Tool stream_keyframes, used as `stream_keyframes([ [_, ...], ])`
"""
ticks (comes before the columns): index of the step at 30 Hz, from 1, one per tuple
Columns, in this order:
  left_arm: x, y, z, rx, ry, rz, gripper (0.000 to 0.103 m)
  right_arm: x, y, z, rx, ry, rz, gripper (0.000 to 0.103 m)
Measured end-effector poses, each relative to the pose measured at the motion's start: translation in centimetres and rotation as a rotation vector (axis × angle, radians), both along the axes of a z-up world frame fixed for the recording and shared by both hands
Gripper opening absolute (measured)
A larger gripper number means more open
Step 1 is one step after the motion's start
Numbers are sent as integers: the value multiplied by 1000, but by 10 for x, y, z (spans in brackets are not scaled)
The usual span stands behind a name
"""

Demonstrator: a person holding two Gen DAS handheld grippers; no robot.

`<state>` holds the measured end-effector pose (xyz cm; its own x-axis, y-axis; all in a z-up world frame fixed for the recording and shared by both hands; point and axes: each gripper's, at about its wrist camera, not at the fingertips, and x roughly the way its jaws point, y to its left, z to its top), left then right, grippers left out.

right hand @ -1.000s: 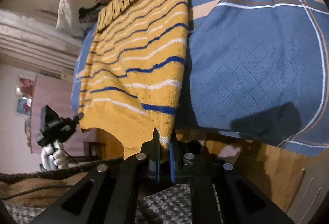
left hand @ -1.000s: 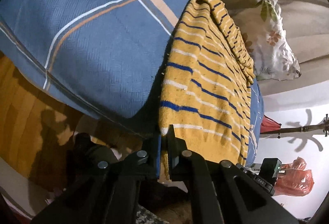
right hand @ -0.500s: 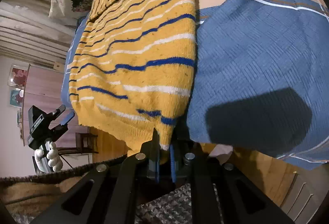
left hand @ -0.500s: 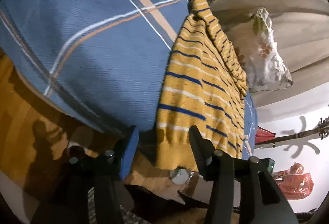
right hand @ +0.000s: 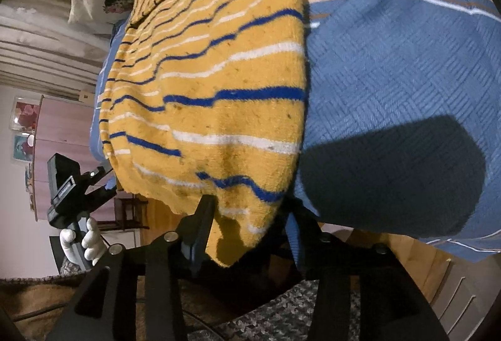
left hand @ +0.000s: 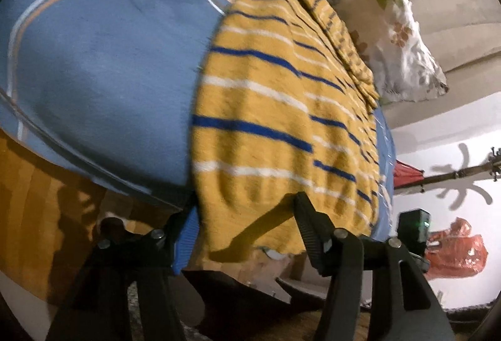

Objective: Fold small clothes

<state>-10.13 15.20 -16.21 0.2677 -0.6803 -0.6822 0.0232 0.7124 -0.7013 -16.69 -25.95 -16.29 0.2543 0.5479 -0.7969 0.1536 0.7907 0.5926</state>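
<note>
A yellow knit sweater (left hand: 281, 109) with blue and white stripes lies flat on a blue bedspread (left hand: 103, 52); its hem hangs over the bed's near edge. It also shows in the right wrist view (right hand: 219, 90). My left gripper (left hand: 244, 225) is open, its fingers either side of the hem's left corner, not gripping it. My right gripper (right hand: 247, 222) is open too, its fingers astride the hem's right corner, which hangs loose between them. The left gripper shows in the right wrist view (right hand: 78, 187), held by a white-gloved hand.
Floral pillows (left hand: 404, 40) lie at the head of the bed beyond the sweater. The bed has a wooden frame (left hand: 37, 190) below its edge. A coat stand (left hand: 463, 175) and a red bag (left hand: 454, 253) are to the right. A patterned rug (right hand: 297, 309) covers the floor.
Both grippers were shut on the sweater's hem corners and have opened, left first, then right. The hem has dropped onto the bed's edge. Both cameras have moved closer.
</note>
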Motion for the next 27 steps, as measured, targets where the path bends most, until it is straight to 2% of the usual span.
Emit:
stream_keyframes([
  [1, 0, -2, 0, 3, 9, -8, 50, 1, 0, -3, 8, 7, -4, 51],
  [3, -1, -6, 0, 0, 27, -20, 28, 3, 0, -8, 21, 17, -7, 52],
  [5, -1, -7, 1, 14, 47, -19, 14, 5, 0, -11, 30, 18, -1, 52],
  [6, -2, -7, 2, 15, 53, -14, 11, 5, 0, -12, 38, 18, 4, 52],
  [7, -3, -5, 4, 6, 57, -4, 10, 6, 2, -12, 47, 20, 12, 49],
  [8, -4, -5, 6, 5, 58, 2, 9, 5, 3, -12, 55, 17, 20, 32],
  [9, -6, -5, 10, 5, 55, 7, 9, 4, 3, -10, 73, 10, 34, 20],
  [10, -7, -4, 14, 4, 49, 9, 9, 3, 4, -8, 83, 5, 42, 11],
  [11, -9, -3, 20, 1, 42, 10, 9, 2, 3, -4, 85, -3, 46, 8],
  [15, -14, -1, 43, -7, 7, 13, 8, -7, 0, 19, 73, -57, 78, 7],
  [20, -13, -2, 77, -18, -53, 23, 8, -14, -4, 65, 96, -156, 113, 6],
  [27, 10, -2, 123, -64, -140, 55, 8, 4, -10, 125, 168, -298, 89, 6],
])
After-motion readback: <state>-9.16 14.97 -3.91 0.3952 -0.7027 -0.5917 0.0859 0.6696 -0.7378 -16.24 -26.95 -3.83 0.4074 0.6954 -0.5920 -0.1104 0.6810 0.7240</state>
